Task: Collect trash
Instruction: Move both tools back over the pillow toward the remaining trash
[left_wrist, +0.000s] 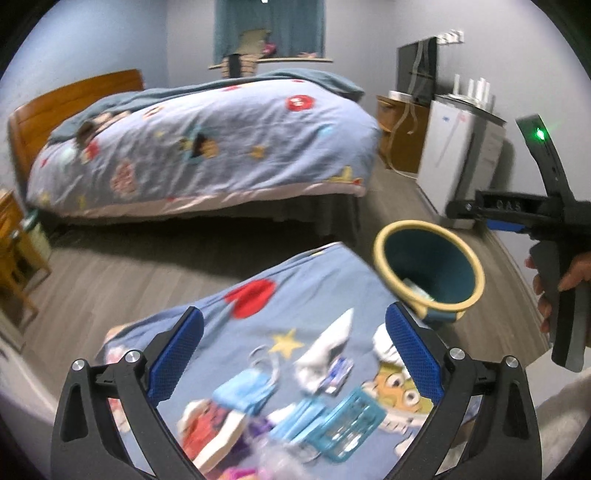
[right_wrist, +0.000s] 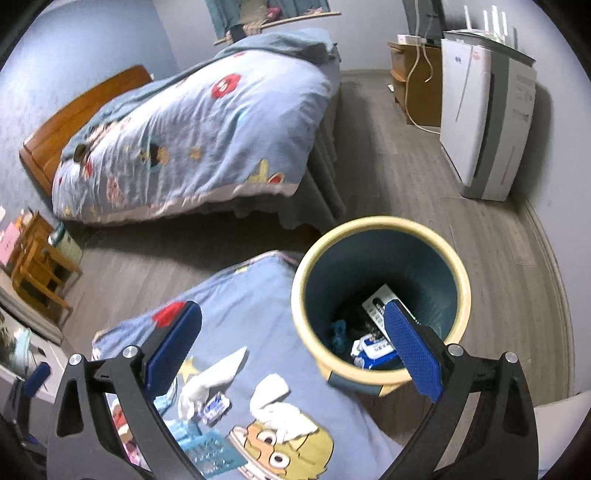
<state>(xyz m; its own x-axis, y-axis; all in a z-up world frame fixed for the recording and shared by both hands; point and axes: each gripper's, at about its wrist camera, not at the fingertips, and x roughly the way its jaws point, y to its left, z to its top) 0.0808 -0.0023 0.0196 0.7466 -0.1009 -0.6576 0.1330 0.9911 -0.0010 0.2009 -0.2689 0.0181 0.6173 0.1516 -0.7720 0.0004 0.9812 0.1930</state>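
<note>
left gripper (left_wrist: 293, 358): jaws wide, empty, over the trash pile (left_wrist: 317, 373) on the blanket (left_wrist: 258, 317)
right gripper (right_wrist: 291, 347): jaws wide, empty, beside the bin (right_wrist: 380, 225)
bin: right of blanket, wrappers inside

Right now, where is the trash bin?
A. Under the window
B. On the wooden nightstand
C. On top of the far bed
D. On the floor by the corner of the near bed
D: the bin stands on the floor beside the near bed, with some trash already inside it.
</note>
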